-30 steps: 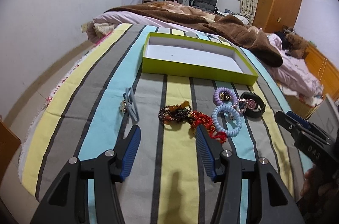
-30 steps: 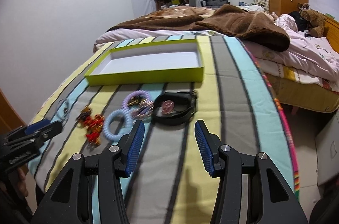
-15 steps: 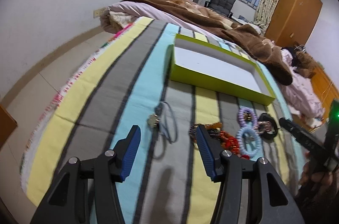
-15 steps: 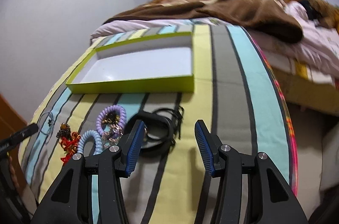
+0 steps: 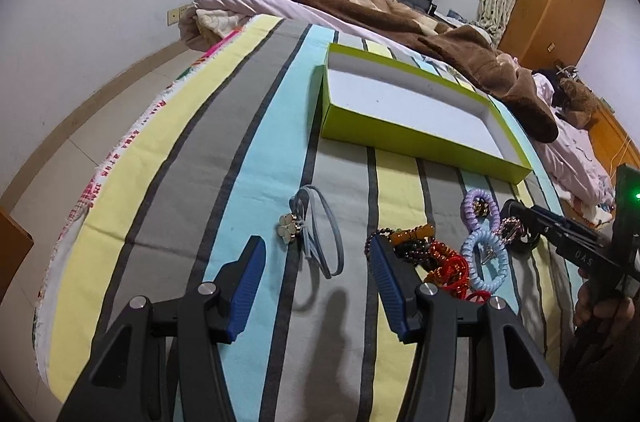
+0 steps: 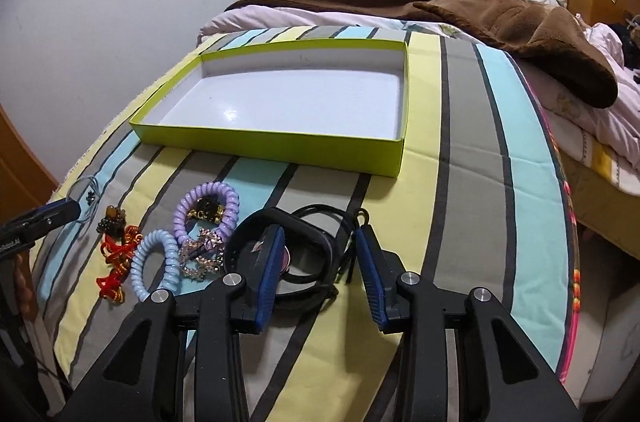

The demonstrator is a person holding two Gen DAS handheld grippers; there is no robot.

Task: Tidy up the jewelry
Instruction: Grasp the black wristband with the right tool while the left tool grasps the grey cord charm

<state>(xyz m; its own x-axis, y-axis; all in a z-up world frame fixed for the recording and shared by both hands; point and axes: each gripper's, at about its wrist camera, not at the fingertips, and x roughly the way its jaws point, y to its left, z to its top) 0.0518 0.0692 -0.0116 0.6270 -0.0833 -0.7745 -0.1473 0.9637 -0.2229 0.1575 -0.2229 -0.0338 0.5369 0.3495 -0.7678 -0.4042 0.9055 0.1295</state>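
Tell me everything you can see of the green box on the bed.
The green box is a shallow rectangular tray, apparently cardboard, lime green outside with a glossy white lining. It lies flat and open, no lid, nothing inside. It rests on the striped bedspread, beyond the row of jewelry, apart from it. Neither tool touches it.

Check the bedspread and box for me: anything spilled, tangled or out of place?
Nothing is damaged. The green box is still empty; the jewelry lies loose in front of it, with the beaded bracelets and coil hair ties bunched together.
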